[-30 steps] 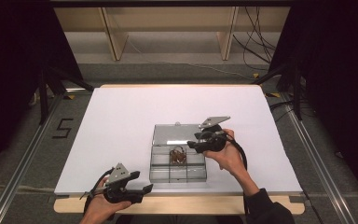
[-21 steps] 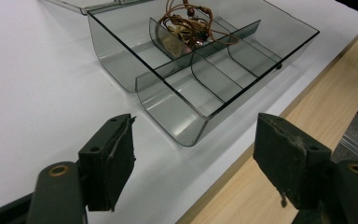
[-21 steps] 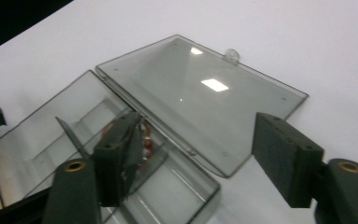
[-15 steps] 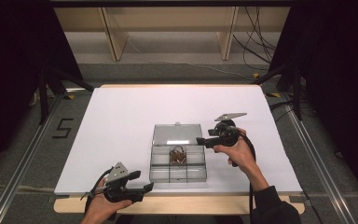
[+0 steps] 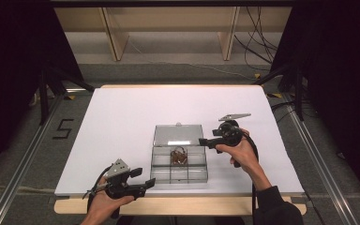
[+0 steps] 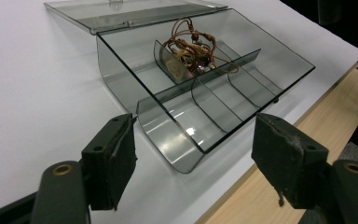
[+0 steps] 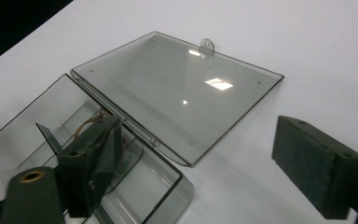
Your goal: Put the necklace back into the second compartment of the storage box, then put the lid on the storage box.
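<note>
1. A clear box (image 5: 179, 161) sits on the white table (image 5: 122, 122), close to the table's near edge
2. The lid (image 5: 178, 135) of the box is flipped all the way back and lies flat on the table, just behind the box
3. A tangle of brown cord (image 5: 178, 156) lies inside the box, in the middle back part
4. The other parts of the box that can be seen have nothing in them
5. The right gripper (image 5: 205, 143) is just beside the box, at its back right corner, where the lid joins on
6. Its jaws have just been opening and now stand wide apart, with nothing between them
7. In the right gripper view, one finger (image 7: 98, 158) hangs over the edge of the box and the other finger (image 7: 314, 165) is over the bare table, off to the side of the lid (image 7: 177, 88)
8. The left gripper (image 5: 145, 183) is near the front left corner of the box, not touching it
9. Its jaws are wide apart too and hold nothing
10. In the left gripper view, the near corner of the box (image 6: 200, 116) shows between the two fingers (image 6: 114, 161), a bit past them
</note>
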Available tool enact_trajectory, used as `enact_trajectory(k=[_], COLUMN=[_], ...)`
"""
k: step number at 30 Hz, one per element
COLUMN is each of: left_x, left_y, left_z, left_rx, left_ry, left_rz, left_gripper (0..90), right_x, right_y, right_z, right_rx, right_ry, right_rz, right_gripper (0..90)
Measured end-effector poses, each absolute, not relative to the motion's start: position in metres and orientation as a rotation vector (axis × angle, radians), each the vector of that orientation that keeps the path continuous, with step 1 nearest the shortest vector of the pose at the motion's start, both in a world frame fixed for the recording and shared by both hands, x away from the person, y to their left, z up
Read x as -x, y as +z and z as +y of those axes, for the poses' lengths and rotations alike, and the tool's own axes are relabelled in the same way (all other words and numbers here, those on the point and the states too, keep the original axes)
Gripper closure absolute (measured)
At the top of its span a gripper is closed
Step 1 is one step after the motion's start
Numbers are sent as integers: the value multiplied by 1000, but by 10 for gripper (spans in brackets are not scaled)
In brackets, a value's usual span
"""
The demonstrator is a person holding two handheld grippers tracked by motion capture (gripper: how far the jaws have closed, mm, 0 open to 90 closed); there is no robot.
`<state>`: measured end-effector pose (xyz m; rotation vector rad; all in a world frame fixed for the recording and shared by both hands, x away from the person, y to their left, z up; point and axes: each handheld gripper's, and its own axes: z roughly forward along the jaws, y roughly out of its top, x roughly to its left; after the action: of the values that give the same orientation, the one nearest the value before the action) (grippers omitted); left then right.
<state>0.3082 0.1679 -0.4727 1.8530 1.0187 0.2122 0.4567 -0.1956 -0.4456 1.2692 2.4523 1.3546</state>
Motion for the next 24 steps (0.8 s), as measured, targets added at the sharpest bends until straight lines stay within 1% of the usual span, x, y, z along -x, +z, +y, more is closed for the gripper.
enact_trajectory(k=[3, 4, 8, 9, 16, 17, 24], left_x=[-311, -313, -321, -323, -332, -334, -338], left_y=[-472, -472, -471, -471, -472, -473, -478], left_z=[164, 164, 162, 161, 157, 157, 153], left_rx=[-1819, -1816, -1824, -1803, -1837, -1860, -1901], left_ry=[206, 203, 209, 204, 222, 223, 190], left_rz=[1050, 1050, 1068, 1065, 1066, 1046, 1043], left_gripper=[306, 311, 337, 345, 410, 413, 477], right_x=[-457, -456, -458, -458, -459, -458, -458], right_y=[-445, -445, -446, -447, -453, -452, -459], right_z=[-198, -197, -201, -201, -195, -194, -189], right_rx=[-1268, -1307, -1294, -1304, -1311, -1338, -1329], right_ry=[1357, 1374, 1352, 1360, 1343, 1335, 1372], right_rz=[2446, 2446, 2437, 2426, 2477, 2478, 2517], right_gripper=[164, 164, 165, 165, 164, 164, 165])
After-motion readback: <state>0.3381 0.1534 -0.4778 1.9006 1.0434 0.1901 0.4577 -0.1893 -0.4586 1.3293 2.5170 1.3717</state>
